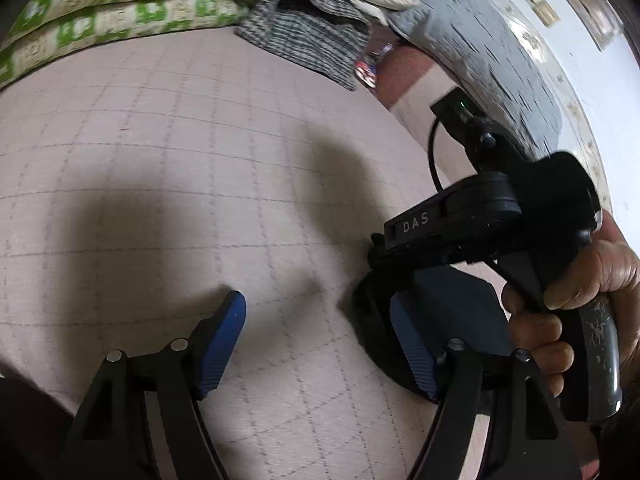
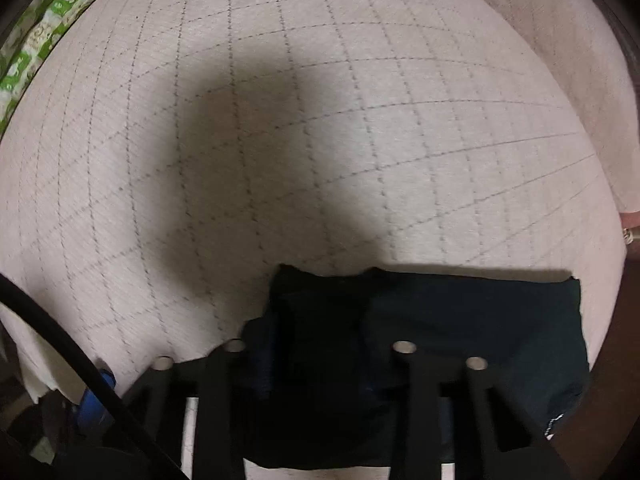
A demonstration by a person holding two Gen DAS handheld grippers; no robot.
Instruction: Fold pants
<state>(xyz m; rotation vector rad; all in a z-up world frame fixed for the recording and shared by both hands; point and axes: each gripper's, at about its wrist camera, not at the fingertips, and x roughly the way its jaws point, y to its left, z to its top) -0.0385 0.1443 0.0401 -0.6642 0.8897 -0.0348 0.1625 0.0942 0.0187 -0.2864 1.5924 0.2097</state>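
A: What is the biggest thing here?
B: The pink blanket (image 2: 320, 120) with thin grid lines. The dark pants (image 2: 460, 320) lie folded on it, near its edge.
A: And the grippers?
B: The left gripper (image 1: 318, 344) stands wide over bare blanket, holding nothing. The right gripper (image 2: 320, 364) points down on the pants; I cannot tell if it pinches the cloth.

Dark pants (image 2: 460, 328) lie folded, bunched, on the pink quilt (image 2: 280, 120).
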